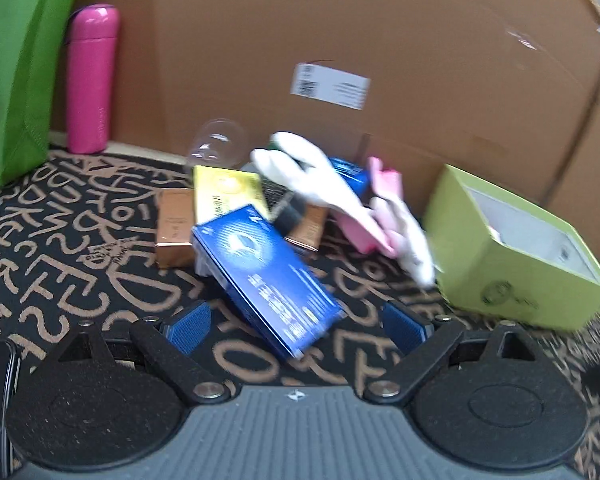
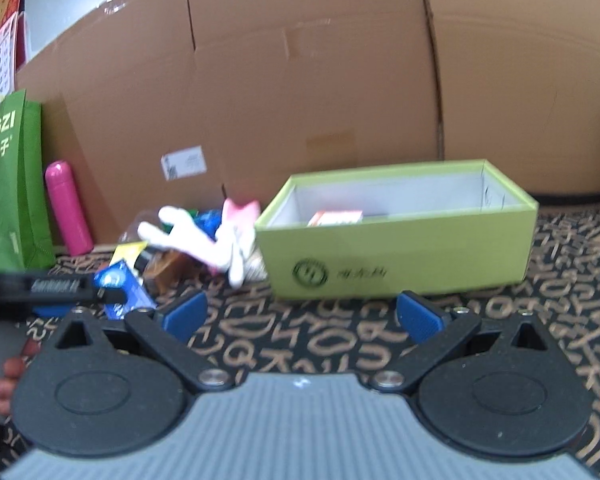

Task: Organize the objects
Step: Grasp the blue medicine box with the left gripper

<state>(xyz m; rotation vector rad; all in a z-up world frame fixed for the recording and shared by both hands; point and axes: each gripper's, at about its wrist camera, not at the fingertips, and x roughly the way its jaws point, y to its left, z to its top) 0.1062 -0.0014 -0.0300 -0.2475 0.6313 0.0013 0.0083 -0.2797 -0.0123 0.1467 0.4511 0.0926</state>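
Left gripper jaws spread wide, blue pads clamping nothing; the near corner of a blue box lies between the fingers, contact unclear through blur. Blue box tilted, propped on the pile, print unreadable. Right gripper also wide open and empty, over black carpet patterned with tan letter shapes. At the left edge of the right view: fingers of a hand on the other tool's handle, whose black bar has a small label, not legible.

Pile behind the blue box: copper-brown box, yellow box, white-and-pink plush toy draped on top, clear plastic cup at the back.

Lime-green open box just right of the pile, touching the plush; round logo and blurred characters on its front; an orange-and-white packet lies inside.

Further back left: pink bottle upright, beside a green bag reading "…NGZI" with Chinese characters. Behind everything, a cardboard wall with white shipping label, barcode visible, text unreadable.
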